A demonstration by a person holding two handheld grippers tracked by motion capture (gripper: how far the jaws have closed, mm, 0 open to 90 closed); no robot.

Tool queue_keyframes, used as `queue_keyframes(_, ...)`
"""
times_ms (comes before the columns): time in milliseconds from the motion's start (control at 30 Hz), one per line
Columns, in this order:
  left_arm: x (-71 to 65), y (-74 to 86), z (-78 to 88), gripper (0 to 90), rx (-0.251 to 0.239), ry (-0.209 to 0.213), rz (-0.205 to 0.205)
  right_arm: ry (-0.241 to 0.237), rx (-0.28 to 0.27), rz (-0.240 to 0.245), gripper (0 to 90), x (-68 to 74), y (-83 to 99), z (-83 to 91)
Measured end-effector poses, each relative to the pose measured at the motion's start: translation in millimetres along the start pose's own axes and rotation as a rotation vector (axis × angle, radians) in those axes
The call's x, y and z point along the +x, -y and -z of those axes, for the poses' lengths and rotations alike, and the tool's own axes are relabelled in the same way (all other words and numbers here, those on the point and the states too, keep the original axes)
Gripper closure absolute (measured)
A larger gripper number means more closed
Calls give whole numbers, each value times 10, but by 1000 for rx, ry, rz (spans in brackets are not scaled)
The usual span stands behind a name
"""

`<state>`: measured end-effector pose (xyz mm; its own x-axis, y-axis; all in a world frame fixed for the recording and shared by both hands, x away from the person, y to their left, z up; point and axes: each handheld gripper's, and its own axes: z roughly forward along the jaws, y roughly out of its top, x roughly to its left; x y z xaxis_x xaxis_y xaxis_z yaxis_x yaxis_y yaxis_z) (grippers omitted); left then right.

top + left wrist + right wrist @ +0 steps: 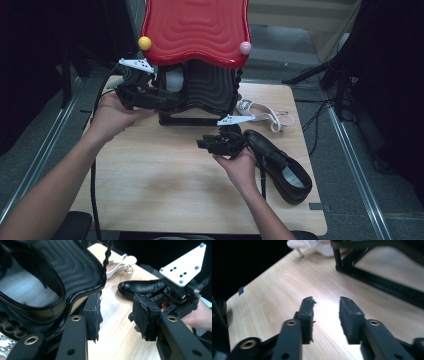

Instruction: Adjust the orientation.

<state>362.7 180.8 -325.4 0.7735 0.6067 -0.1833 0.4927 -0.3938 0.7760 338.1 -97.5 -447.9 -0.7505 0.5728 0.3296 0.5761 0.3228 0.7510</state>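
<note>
Found the left gripper at the left side of a rack near the far edge of the worktop, held in the person's left hand. Saw its jaws standing apart in the left gripper view, clamped on nothing, with bare wood showing in the gap. Noted a black shoe with a grey insole just beside the left-hand jaw, lying on the rack's black ribbed shelf under the red wavy top; could not tell whether jaw and shoe touched. Spotted a yellow ball and a pink ball at the front corners of the red top.

Found the right gripper low over the middle of the worktop, in the right hand, pointing towards the left side. Saw its jaws apart too in the right gripper view, with nothing between them but lit wood. Located a second black shoe on the worktop just behind that gripper, towards the right edge, and a white sandal beyond it, near the rack's foot.
</note>
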Motion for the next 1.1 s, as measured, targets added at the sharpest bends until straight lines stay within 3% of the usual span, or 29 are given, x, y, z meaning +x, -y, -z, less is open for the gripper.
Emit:
queue_keyframes(133,10,106,-99,567,15,15,17,12,3,26,670,-4,86,59)
queue_keyframes(300,7,211,-195,545,36,19,21,11,1,46,627,-2,139,143)
queue_keyframes(333,9,240,-216,545,35,18,23,28,-1,75,605,14,167,184)
queue_keyframes(500,1,377,-307,547,52,19,28,35,-42,111,598,11,253,267)
queue_keyframes(533,0,434,-335,546,59,24,29,55,-66,149,601,24,314,299)
queue_keyframes(567,2,467,-348,547,59,22,30,86,-62,152,601,33,334,314)
queue_keyframes(633,6,501,-360,547,61,24,32,113,-50,149,606,34,378,343)
queue_keyframes(733,20,611,-402,548,58,33,57,93,0,90,637,-19,430,373)
queue_keyframes(800,30,673,-438,549,70,38,67,113,-5,98,647,-40,469,395)
queue_keyframes(933,27,771,-522,550,91,14,62,109,-9,97,643,-76,514,427)
queue_keyframes(1100,13,911,-627,550,89,58,83,113,-15,40,624,-165,565,524)
